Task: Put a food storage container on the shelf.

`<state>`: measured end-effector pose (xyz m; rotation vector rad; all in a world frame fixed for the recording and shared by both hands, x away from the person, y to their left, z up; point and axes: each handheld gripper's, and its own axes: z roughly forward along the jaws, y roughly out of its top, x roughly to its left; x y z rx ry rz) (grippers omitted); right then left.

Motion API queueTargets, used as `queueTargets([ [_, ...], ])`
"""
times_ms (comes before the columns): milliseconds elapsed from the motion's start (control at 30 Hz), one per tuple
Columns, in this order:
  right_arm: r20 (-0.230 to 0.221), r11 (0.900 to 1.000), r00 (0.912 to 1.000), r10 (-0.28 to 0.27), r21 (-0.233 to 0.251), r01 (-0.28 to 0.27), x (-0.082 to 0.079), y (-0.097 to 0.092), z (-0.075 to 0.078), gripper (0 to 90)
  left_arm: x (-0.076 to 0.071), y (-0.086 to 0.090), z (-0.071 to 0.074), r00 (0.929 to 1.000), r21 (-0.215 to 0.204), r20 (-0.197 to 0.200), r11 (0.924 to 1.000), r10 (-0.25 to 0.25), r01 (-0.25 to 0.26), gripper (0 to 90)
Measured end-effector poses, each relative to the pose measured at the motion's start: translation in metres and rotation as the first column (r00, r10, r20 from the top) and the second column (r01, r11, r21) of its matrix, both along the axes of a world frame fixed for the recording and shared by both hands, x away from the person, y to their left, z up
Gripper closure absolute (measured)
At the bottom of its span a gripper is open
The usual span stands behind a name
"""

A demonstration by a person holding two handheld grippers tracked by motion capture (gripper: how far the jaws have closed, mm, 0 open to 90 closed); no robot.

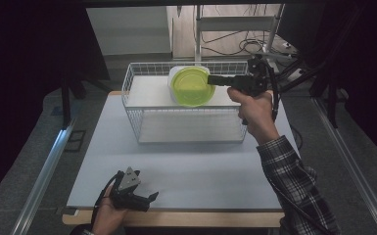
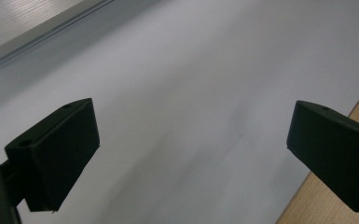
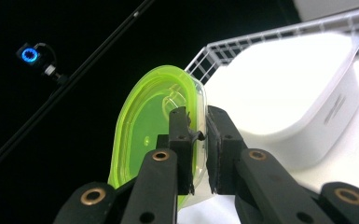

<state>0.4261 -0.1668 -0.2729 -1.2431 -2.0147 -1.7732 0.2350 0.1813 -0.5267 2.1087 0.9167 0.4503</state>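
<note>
A translucent green lid point(image 1: 192, 87) is held tilted over a white rectangular container point(image 1: 173, 78) that sits on the top shelf of a white wire basket point(image 1: 186, 122). My right gripper point(image 1: 210, 80) reaches in from the right and is shut on the lid's rim. In the right gripper view the jaws point(image 3: 196, 121) pinch the edge of the green lid point(image 3: 144, 130), with the white container point(image 3: 289, 88) just behind it and the basket's wire rim point(image 3: 224, 51) beyond. My left gripper point(image 1: 147, 199) rests low at the table's front edge, open point(image 2: 191, 149) with nothing between its jaws.
The white table mat point(image 1: 176, 166) stretches in front of the basket, with a wooden edge point(image 2: 326, 205) at the front. A metal rail point(image 1: 44, 171) runs along the left side. Cables and a metal stand point(image 1: 198, 29) lie behind the basket.
</note>
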Motion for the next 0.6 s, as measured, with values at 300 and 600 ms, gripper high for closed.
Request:
queueTargets([
  [300,0.023,0.9969,0.9966,-0.079,0.002,0.079,0.016,0.007,0.016,81.3,0.0,0.0,0.0,1.0,-0.001,-0.001,1.0,-0.002,0.002,2.0],
  [600,0.02,0.9871,0.9869,-0.16,0.003,0.16,0.034,0.017,0.018,81.3,0.0,0.0,0.0,1.0,-0.001,-0.004,1.0,-0.007,0.007,2.0],
])
